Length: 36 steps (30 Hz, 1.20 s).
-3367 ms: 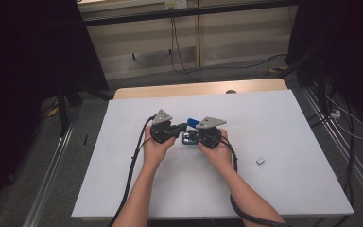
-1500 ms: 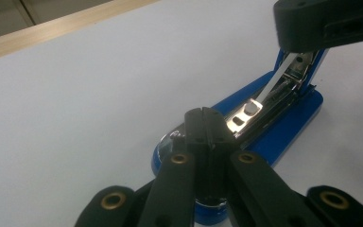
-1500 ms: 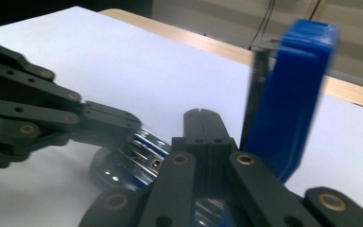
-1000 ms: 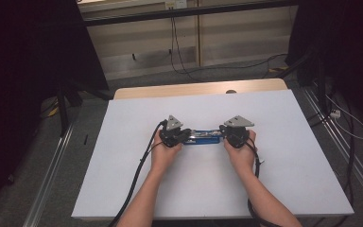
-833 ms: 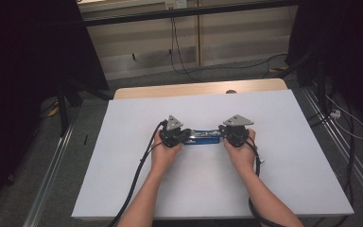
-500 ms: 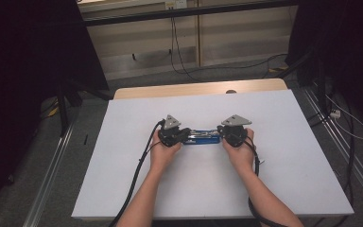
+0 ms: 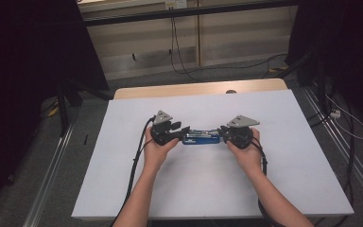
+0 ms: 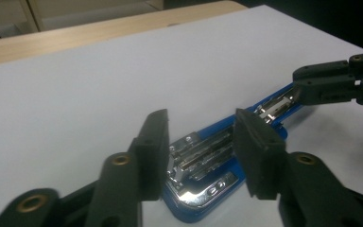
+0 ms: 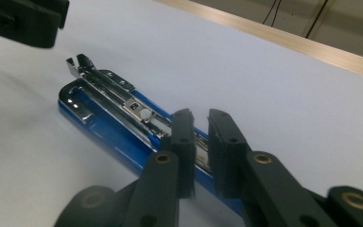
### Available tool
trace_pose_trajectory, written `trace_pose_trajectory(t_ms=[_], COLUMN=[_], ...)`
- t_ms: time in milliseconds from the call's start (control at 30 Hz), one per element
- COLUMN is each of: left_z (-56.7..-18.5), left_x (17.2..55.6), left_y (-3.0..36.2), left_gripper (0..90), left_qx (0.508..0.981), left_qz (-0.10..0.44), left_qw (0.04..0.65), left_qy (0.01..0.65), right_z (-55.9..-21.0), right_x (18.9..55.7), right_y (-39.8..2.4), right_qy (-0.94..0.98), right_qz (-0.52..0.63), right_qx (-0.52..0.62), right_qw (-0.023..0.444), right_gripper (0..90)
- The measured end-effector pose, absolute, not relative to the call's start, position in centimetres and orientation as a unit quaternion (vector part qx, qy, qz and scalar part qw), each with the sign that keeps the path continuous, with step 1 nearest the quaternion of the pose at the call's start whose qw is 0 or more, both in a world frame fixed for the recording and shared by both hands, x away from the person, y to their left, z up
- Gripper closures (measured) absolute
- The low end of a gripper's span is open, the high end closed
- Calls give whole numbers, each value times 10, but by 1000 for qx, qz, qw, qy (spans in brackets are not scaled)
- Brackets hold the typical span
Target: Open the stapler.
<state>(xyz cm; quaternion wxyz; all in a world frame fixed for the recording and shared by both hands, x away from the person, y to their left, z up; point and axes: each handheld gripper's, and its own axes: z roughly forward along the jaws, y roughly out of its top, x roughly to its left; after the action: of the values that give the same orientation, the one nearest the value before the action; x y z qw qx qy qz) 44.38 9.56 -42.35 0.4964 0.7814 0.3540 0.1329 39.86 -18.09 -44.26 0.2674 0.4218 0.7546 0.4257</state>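
A blue stapler (image 7: 201, 137) lies opened out flat on the white table (image 7: 194, 189), its chrome rail facing up (image 8: 196, 158) (image 9: 108, 94). My left gripper (image 7: 185, 130) (image 8: 199, 137) hovers over its left end. Its jaws have just been opening and now stand wide apart, clear of the stapler below them. My right gripper (image 7: 222, 130) (image 9: 201, 127) is at the right end. Its jaws have just been opening too and show a narrow gap, with the chrome rail lying in that gap. Each gripper appears far off in the other's view: the right gripper (image 8: 312, 87), the left gripper (image 9: 23, 19).
A wooden strip (image 7: 198, 89) runs along the table's far edge. Black cables (image 7: 134, 156) trail from the grippers toward the near edge. Metal rails and dark stands flank the table on the floor. White table surface spreads on all sides of the stapler.
The left gripper's jaws have spread apart off the stapler's left end and the gripper has lifted a little. The right jaws have parted slightly. The stapler has not moved.
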Motion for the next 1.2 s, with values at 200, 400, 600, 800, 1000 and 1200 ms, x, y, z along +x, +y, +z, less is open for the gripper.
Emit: trace_pose_trajectory(t_ms=[200, 400, 600, 800, 1000, 1200], left_z=[-418, -416, -411, -412, -412, -413], left_x=[436, 428, 421, 414, 410, 407], left_y=[102, 108, 115, 123, 129, 140], left_gripper=[354, 256, 171, 133, 121, 90], left_qx=[791, 793, 790, 790, 791, 783], left_qz=[135, 129, 125, 131, 129, 133], left_qw=[482, 477, 478, 480, 475, 478], left_qy=[351, 357, 363, 359, 364, 376], right_z=[-438, -434, -431, -427, -429, -438], right_x=[384, 371, 357, 341, 334, 330], right_y=[-196, -211, -224, -241, -251, -265], right_qy=[752, 750, 755, 754, 754, 751], right_qz=[428, 428, 426, 426, 421, 416], right_qx=[419, 423, 420, 419, 426, 445], right_qw=[276, 274, 269, 274, 268, 256], right_gripper=[687, 575, 438, 325, 262, 187])
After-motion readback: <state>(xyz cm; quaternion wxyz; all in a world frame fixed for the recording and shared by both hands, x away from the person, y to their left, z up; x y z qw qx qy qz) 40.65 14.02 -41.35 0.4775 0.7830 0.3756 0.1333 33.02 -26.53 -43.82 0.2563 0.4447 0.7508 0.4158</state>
